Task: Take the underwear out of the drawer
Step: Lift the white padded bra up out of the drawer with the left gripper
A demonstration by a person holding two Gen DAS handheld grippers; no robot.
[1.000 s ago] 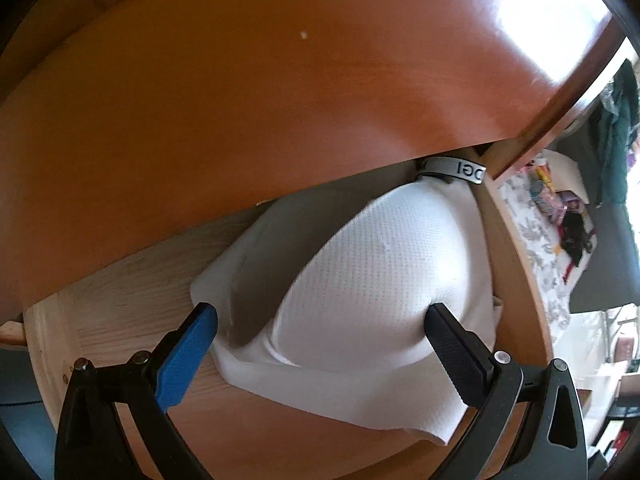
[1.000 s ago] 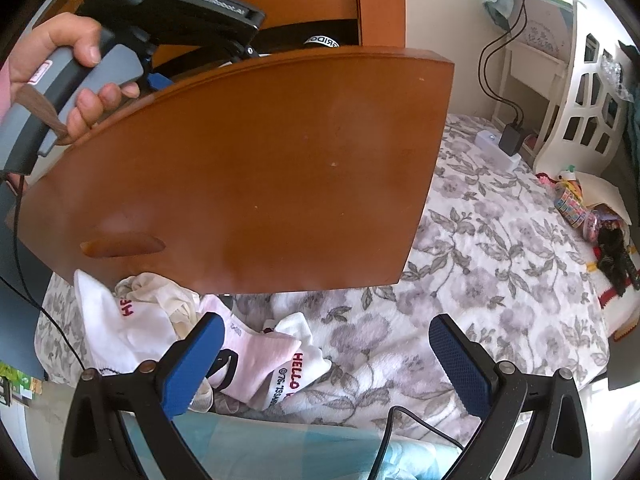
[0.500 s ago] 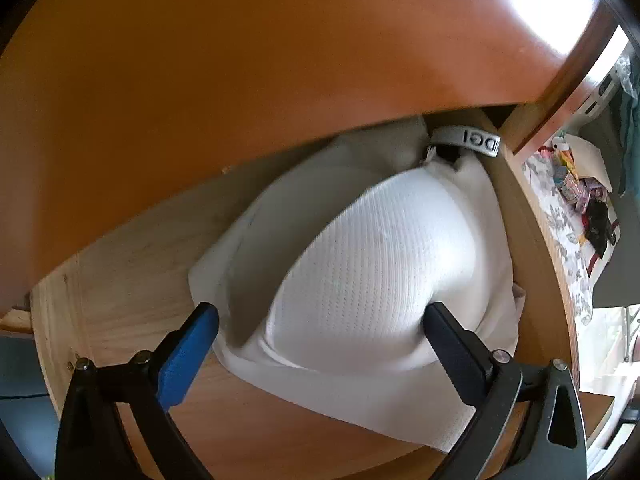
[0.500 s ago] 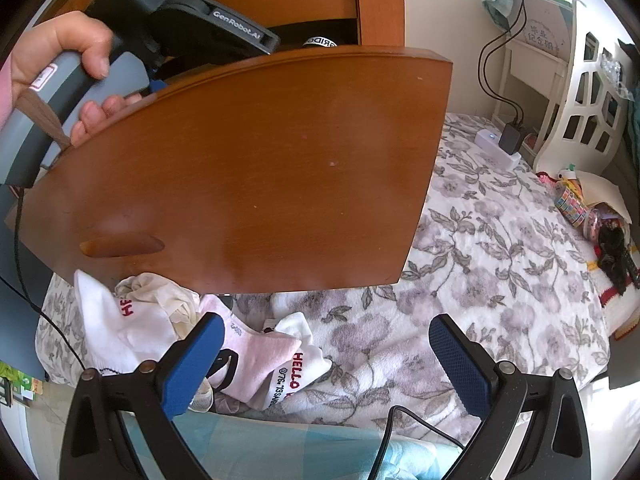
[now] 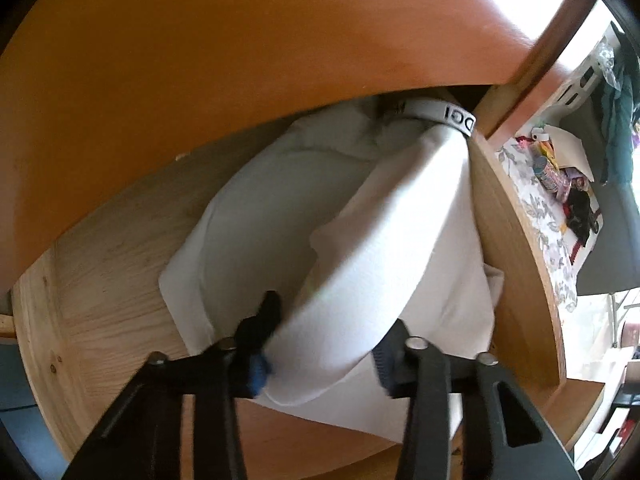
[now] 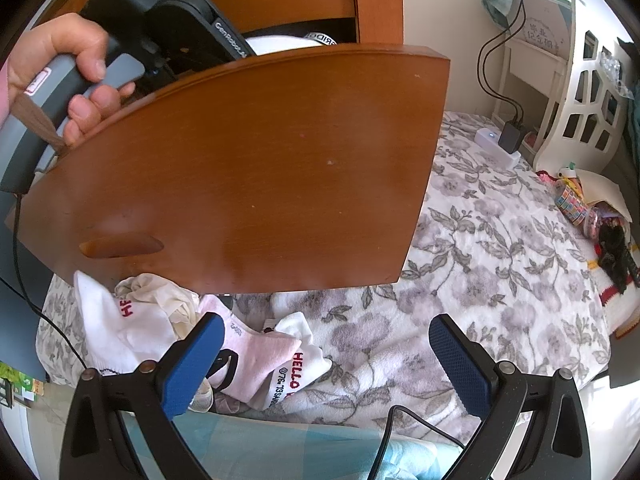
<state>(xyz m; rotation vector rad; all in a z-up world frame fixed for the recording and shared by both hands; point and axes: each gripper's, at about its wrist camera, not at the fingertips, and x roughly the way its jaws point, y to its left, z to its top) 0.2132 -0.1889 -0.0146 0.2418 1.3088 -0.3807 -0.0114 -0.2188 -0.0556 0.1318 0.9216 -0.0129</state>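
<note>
Left gripper point(image 5: 324, 344): jaws drawn in narrow and pinched on a raised fold of the white underwear point(image 5: 360, 264), fabric bunched between the two fingers; image is motion-blurred at the fingertips. The underwear lies inside the open drawer point(image 5: 100, 280), on its pale wood floor, toward the right wall — its grey lettered waistband point(image 5: 440, 114) sits at the far end, under the cabinet's orange-brown front. Right gripper point(image 6: 320, 360): jaws spread wide, nothing between the blue pads, held apart from the drawer over the bed. Just beyond its fingers, white and pink socks point(image 6: 256, 356) lie in a loose heap on the floral bedspread point(image 6: 500, 280). Farther on, the drawer front fills the middle of the right wrist view; above its top edge a hand point(image 6: 72, 80) grips the left tool's grey handle, and a strip of the white underwear shows inside. Farthest — a white bedside stand point(image 6: 560, 80) with a charger and cables.
</note>
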